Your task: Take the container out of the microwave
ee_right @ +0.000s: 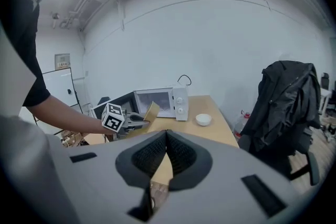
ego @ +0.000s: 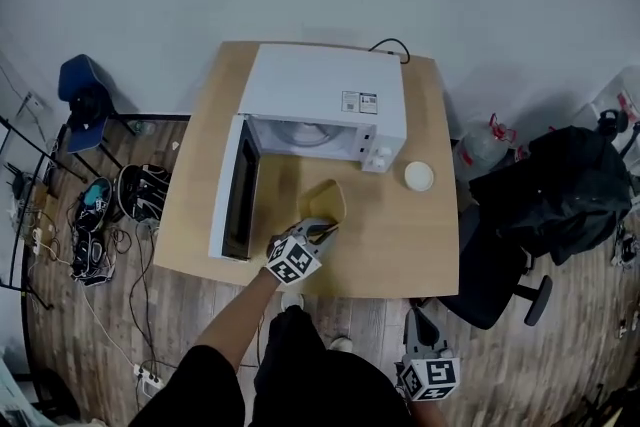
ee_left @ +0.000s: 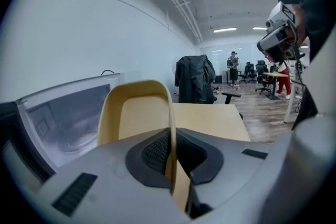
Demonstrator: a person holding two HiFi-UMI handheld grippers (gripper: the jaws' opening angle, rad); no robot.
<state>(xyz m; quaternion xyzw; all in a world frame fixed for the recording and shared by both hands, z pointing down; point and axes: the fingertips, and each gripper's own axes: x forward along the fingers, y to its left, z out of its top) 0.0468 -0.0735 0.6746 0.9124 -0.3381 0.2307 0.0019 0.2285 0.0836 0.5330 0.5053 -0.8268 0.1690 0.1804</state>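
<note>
A tan, shallow container (ego: 326, 202) hangs tilted over the wooden table (ego: 400, 240), in front of the white microwave (ego: 320, 90) whose door (ego: 232, 190) stands swung out to the left. My left gripper (ego: 322, 232) is shut on the container's near rim; in the left gripper view the container (ee_left: 137, 113) rises upright from the left gripper (ee_left: 171, 157), its thin wall pinched between the pads. My right gripper (ego: 414, 320) hangs off the table's front edge near the person's body, shut with nothing in it. The right gripper view shows the right gripper (ee_right: 165, 153) in front of the microwave (ee_right: 157, 102) and the container (ee_right: 151, 111).
A small white bowl (ego: 419, 176) sits on the table right of the microwave. A black office chair draped with a jacket (ego: 560, 195) stands to the right. A blue chair (ego: 85, 90), bags and cables (ego: 95, 225) lie on the floor at left.
</note>
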